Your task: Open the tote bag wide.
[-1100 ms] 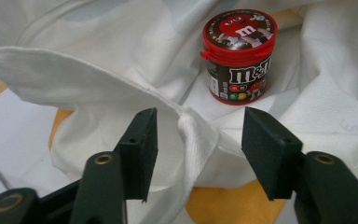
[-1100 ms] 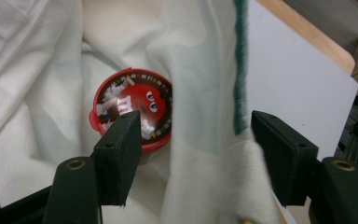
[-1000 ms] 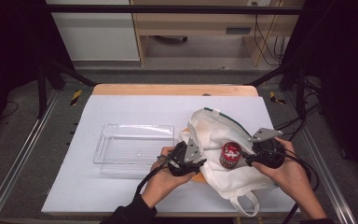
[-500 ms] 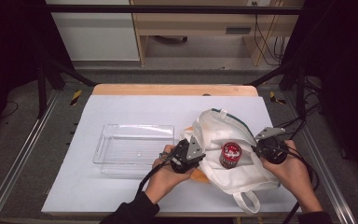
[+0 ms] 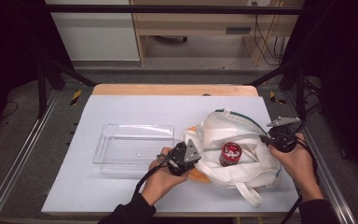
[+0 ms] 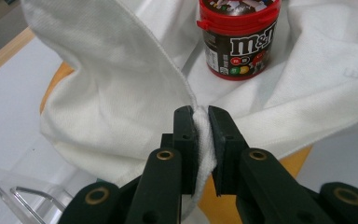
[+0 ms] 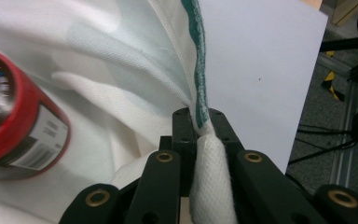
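A white cloth bag [image 5: 235,123] with green trim lies open on the right of the table. A red-lidded M&M's tub [image 5: 230,154] stands in its mouth. My left gripper [image 5: 195,151] is shut on the bag's left rim, and the white cloth [image 6: 112,84] is bunched between its pads just below the tub [image 6: 237,42]. My right gripper [image 5: 265,137] is shut on the bag's right rim, pinching the green-striped edge [image 7: 198,70] beside the tub [image 7: 9,116]. Both sets of jaws have just been closing on the cloth.
A clear plastic tray [image 5: 140,126] sits left of the bag on the pale blue mat [image 5: 168,109]. An orange flat piece [image 5: 199,175] pokes out from under the bag. The bag's handle loop [image 5: 252,194] trails toward the front edge. Metal rails flank the table.
Both grippers have shut on the bag's rims. The right gripper has moved to the right with the rim, stretching the bag's mouth wider. The left hand has stayed put.
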Motion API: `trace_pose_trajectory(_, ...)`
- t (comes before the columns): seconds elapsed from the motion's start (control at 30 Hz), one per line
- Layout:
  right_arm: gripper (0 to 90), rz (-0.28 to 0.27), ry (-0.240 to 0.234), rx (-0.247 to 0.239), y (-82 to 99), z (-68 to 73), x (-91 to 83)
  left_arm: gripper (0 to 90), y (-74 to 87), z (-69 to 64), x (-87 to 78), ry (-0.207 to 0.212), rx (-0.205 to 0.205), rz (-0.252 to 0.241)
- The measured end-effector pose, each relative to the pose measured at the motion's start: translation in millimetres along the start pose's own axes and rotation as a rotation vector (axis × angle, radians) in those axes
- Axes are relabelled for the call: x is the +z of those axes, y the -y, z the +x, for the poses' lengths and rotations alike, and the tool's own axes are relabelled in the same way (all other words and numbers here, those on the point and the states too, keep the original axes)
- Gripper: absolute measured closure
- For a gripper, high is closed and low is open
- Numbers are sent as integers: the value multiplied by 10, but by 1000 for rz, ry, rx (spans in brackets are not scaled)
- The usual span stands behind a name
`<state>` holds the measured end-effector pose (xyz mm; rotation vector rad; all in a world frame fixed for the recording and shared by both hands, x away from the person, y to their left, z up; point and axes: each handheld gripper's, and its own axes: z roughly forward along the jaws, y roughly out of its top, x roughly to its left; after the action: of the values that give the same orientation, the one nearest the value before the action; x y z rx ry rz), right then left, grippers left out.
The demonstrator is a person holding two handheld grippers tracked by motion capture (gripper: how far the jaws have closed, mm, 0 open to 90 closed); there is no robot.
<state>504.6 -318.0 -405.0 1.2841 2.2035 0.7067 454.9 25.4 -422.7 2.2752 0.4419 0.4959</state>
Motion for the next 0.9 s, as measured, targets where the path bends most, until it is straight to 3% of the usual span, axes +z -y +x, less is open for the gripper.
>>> trace_pose_trajectory(0.17,841,13,-2,19,22,-48,107,826,12,4,-23,4,3,6)
trace_pose_trajectory(0.4,841,1,15,32,-32,-131,78,832,67,0,-49,10,-1,20)
trace_pose_trajectory(0.6,841,33,10,53,53,-162,226,832,133,13,-67,28,-17,13)
trace_pose_trajectory(0.9,841,18,29,59,23,-235,146,836,160,2,-83,30,-10,26)
